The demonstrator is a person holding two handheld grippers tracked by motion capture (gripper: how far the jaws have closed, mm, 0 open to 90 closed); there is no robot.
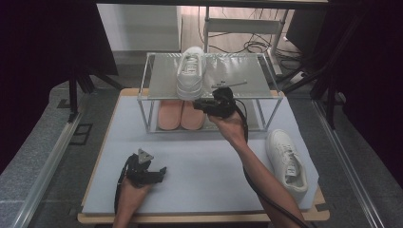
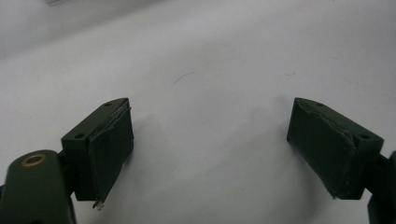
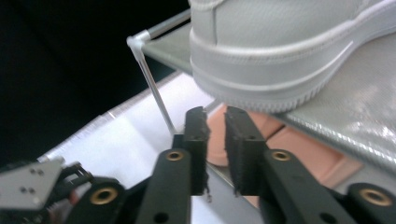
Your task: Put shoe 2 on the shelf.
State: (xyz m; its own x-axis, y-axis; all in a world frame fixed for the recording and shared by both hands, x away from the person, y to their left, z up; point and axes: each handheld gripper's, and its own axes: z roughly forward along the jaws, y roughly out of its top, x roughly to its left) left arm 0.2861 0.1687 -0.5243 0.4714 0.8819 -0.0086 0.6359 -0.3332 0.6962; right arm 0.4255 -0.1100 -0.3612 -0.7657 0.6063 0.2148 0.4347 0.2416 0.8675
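The high view is dimly lit and slightly soft, with both side margins lost in near-black while the pale table (image 1: 199, 166) is lit evenly from above and only faint shadows are cast. In the left gripper view the table surface is washed out to a flat grey-white, and soft shadows are thrown beneath the two dark pads (image 2: 112, 149). In the right gripper view the white sneaker (image 3: 289, 51) is blurred and pale, glare is seen on the silvery shelf top (image 3: 355, 116), and the upper left is swallowed by darkness.

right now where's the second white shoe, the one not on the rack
In the high view the white shoe lies on the mat at the right, in front of the rack and beside the person's right forearm.
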